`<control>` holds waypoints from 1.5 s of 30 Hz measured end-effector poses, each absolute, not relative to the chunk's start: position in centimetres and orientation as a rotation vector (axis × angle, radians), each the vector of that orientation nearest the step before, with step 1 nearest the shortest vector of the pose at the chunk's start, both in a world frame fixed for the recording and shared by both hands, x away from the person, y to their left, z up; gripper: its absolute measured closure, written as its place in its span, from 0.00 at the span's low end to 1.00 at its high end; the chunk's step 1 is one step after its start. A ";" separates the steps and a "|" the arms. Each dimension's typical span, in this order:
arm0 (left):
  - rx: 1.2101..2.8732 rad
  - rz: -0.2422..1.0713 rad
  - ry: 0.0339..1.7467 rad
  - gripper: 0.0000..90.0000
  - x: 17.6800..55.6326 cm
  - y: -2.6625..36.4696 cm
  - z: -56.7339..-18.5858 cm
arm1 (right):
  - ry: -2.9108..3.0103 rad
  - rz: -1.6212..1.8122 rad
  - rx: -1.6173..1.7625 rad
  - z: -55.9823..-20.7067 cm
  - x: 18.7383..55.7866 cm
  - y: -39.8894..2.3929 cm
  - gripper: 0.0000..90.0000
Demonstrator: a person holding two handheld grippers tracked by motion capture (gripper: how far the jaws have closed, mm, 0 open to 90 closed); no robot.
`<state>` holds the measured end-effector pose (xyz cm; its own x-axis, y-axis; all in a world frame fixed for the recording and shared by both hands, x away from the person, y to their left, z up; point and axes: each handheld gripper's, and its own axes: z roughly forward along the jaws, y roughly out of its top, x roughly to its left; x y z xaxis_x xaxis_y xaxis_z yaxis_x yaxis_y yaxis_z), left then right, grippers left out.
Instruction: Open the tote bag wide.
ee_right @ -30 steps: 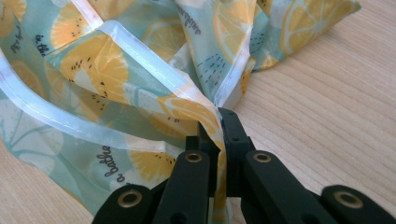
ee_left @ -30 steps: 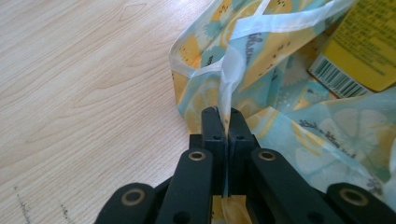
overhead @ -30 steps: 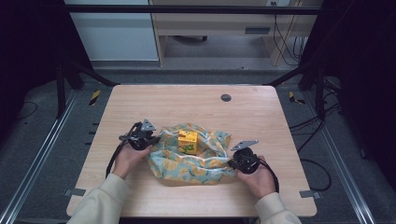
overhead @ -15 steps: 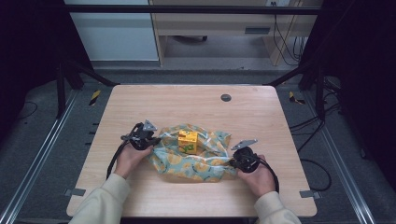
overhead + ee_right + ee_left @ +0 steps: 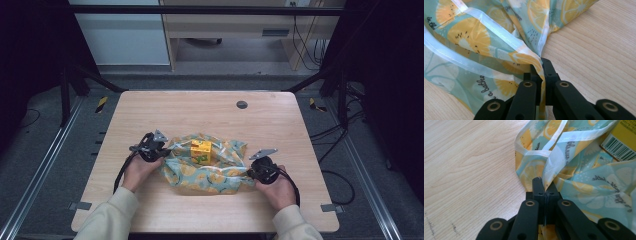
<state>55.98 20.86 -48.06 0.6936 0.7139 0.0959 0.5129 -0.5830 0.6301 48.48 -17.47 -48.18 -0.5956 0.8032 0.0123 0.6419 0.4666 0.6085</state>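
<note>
A crumpled cloth (image 5: 210, 167) printed with lemon slices on pale blue lies at the table's front middle. A small yellow box (image 5: 200, 151) stands on it. My left gripper (image 5: 161, 151) is at the cloth's left edge, shut on the fabric (image 5: 554, 170), which bunches up between its jaws. My right gripper (image 5: 251, 171) sits at the cloth's right edge, shut on a white-hemmed fold (image 5: 534, 56). A barcode on the yellow box (image 5: 621, 142) shows at the upper right of the left gripper view.
The wooden table (image 5: 165, 115) has a round grommet (image 5: 242, 104) at the back right. Metal frame legs and cables stand on the floor around the table. A white cabinet and a desk are beyond the far edge.
The cloth has bunched slightly tighter around the box. Both hands stay in place.
</note>
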 end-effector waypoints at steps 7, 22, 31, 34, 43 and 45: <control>2.305 0.502 0.921 0.89 55.1 21.0 -47.0 | 2.452 0.896 1.197 -47.8 48.0 -17.5 0.79; 2.223 0.575 0.852 0.73 53.0 20.2 -44.2 | 2.440 0.955 1.052 -45.3 45.6 -16.8 0.20; 2.181 0.597 0.809 0.54 52.0 19.4 -41.4 | 2.401 1.019 1.027 -43.5 45.8 -16.6 0.12; 2.166 0.599 0.812 0.47 51.8 19.6 -40.7 | 2.364 1.046 1.040 -42.7 45.8 -17.3 0.12; 2.164 0.615 0.876 0.29 51.8 22.1 -40.1 | 2.231 1.049 1.144 -41.5 46.4 -20.7 0.09; 2.163 0.618 0.903 0.25 51.8 23.0 -40.2 | 2.206 1.042 1.182 -41.7 46.6 -21.5 0.08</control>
